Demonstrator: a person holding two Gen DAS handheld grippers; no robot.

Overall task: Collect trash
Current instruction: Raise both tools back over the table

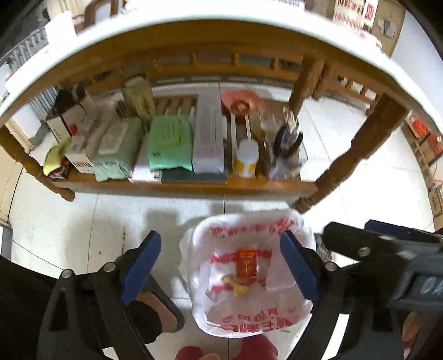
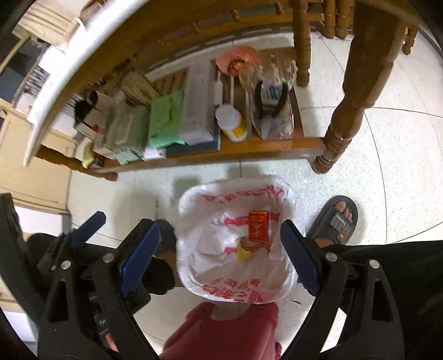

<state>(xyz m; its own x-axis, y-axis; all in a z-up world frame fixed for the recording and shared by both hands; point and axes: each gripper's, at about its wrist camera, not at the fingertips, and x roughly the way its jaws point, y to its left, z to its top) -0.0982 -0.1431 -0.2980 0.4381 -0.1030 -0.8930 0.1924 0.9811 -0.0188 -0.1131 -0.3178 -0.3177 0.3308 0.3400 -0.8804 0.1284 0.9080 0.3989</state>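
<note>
Over the bag-lined trash bin (image 1: 249,277), the left gripper (image 1: 220,265) and right gripper (image 2: 220,256) hang spread wide, empty. Inside lie a red packet (image 2: 259,226) and yellow scrap (image 2: 241,252).

I can make out very little writing from here. The white bag (image 1: 249,279) lining the bin carries large red characters around its rim and in bands across its inside, but they are blurred and I cannot read them. The small red packet (image 2: 259,226) lying in the bag has gold marks on its face, too small to tell. On the near right, the dark slipper (image 2: 336,221) has pale raised letters on its strap, unreadable. Far right, the cardboard boxes (image 1: 350,12) show red print that is only a smear. The right gripper's body (image 1: 427,285) shows a pale "D", the rest cut off.
</note>
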